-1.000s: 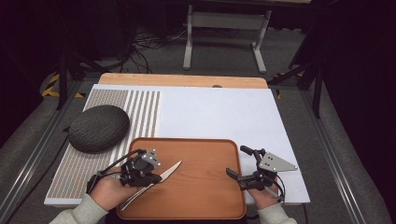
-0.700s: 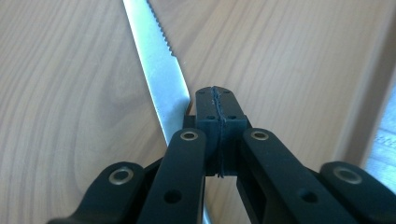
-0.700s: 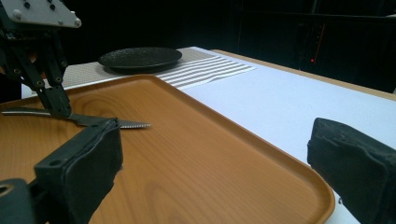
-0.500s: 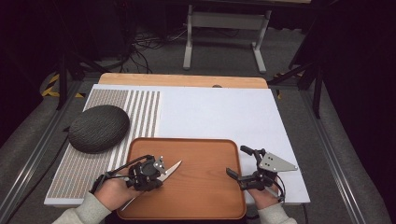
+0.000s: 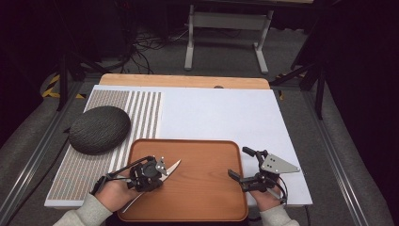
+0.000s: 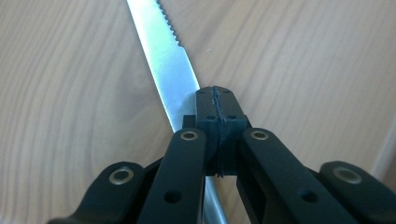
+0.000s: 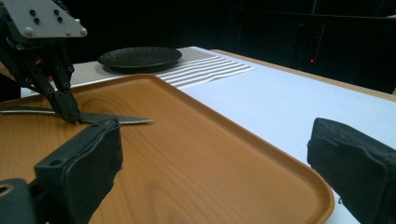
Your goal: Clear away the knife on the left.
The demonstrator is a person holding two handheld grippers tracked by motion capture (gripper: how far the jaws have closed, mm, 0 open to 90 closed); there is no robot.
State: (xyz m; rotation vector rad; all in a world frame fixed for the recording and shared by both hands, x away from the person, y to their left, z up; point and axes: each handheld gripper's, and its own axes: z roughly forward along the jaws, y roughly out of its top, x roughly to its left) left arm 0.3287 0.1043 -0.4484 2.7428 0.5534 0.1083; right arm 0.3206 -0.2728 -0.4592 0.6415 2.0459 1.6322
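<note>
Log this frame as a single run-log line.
left gripper: shut on knife | knife: over wooden tray | right gripper: open, holding nothing, at tray's right rim | dark plate: on striped mat

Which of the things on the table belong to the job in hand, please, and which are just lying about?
In the job:
- knife, clamped in the shut left gripper
- wooden tray beneath it

Lying about:
- dark plate
- striped mat
- right gripper, jaws open, holding nothing

Bright even table light, dark surroundings, soft shadows, blurred close-ups
</note>
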